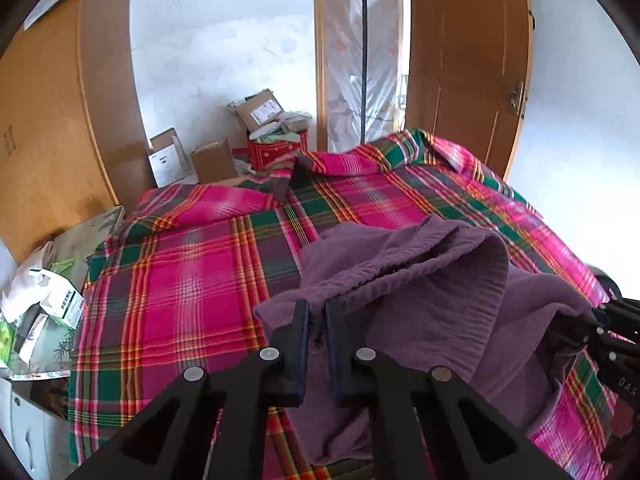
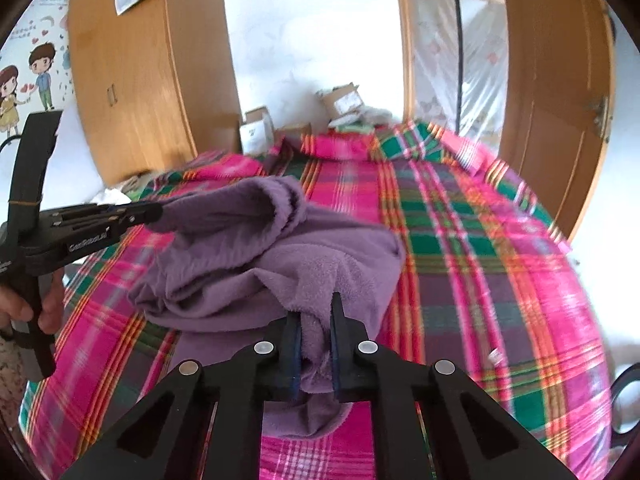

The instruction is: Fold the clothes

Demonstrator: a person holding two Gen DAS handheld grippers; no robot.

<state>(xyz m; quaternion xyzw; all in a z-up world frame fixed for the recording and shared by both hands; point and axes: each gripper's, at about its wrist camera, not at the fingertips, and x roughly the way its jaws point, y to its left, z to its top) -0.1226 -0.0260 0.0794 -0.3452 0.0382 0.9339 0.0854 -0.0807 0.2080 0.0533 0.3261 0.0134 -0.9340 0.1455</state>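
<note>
Purple fleece garment (image 2: 280,248) hangs bunched over the plaid-covered bed (image 2: 480,240), pinched by the left tool (image 1: 318,316) at 9 o'clock and by the right tool (image 2: 316,320) at 6 o'clock, so folding appears midway, with no flat, finished fold visible.

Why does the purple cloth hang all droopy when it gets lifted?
The purple cloth is probably soft and floppy: it sags between the left hand-held gripper and the right hand-held gripper. Its fuzzy surface likely grips rather than slips. It bunches into folds, so it probably won't hold a shape.
</note>
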